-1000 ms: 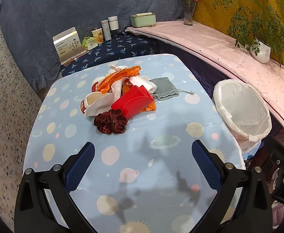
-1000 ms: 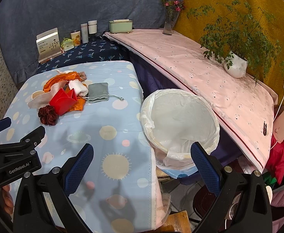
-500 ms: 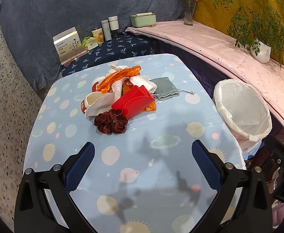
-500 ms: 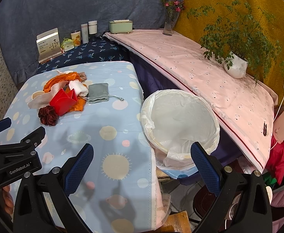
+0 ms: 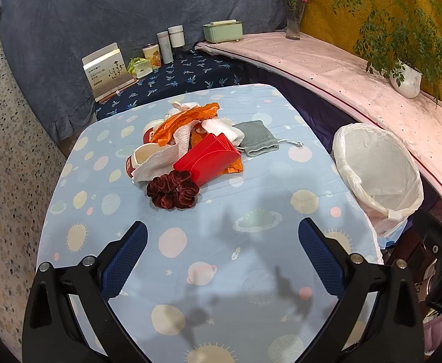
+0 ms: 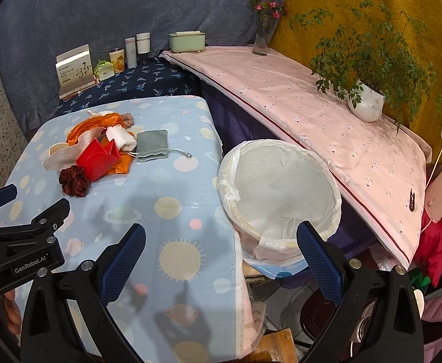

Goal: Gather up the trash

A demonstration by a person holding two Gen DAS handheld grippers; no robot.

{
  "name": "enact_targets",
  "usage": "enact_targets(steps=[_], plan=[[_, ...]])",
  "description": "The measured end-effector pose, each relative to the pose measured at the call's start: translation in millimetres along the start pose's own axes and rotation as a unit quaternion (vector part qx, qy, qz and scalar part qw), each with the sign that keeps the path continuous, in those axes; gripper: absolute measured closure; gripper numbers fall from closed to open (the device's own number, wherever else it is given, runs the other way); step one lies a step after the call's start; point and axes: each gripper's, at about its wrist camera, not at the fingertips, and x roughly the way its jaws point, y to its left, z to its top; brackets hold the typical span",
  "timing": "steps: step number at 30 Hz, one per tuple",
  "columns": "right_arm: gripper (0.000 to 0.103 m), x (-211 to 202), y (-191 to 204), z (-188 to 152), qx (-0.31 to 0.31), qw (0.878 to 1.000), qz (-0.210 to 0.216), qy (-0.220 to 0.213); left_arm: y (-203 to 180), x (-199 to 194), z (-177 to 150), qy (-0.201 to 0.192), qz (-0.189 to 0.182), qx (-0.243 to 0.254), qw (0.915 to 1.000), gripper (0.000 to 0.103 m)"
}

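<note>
Near half of the desk [image 5: 236, 272] bare and open to passage, trash pile [image 5: 196, 154] heaped toward the far edge, lined bin [image 6: 278, 193] with open mouth just beside the right edge, both hand-held grippers spread wide, holding nothing.

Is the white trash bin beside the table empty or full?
Empty: the trash bin shows only its white liner inside, nothing from the pile.

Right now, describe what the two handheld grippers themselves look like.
Both match. The left gripper has a black frame forking into two arms, each tipped with a dark blue, finely textured pad, and silver screw heads along the arms. The right gripper is the same build. In the right view, the left gripper's black body bears white lettering, "GenRobot.AI". No cables or sleeves show.
</note>
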Motion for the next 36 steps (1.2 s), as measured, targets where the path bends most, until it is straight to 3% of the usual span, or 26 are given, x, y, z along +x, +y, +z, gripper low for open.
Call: enact_targets(steps=[18,36], plan=[[0.007,1.8,-0.6,3.3,-0.002,1.0,0.002,0.0,0.9,0.9,-0.9,0.002,0.001,0.001,1.0,0.008],[0.007,23.3,18.9,22.0,0.001,1.0,0.015,-0.008,20.9,35.7,8.0,0.029,-0.012,-0.01,0.9994,0.008]])
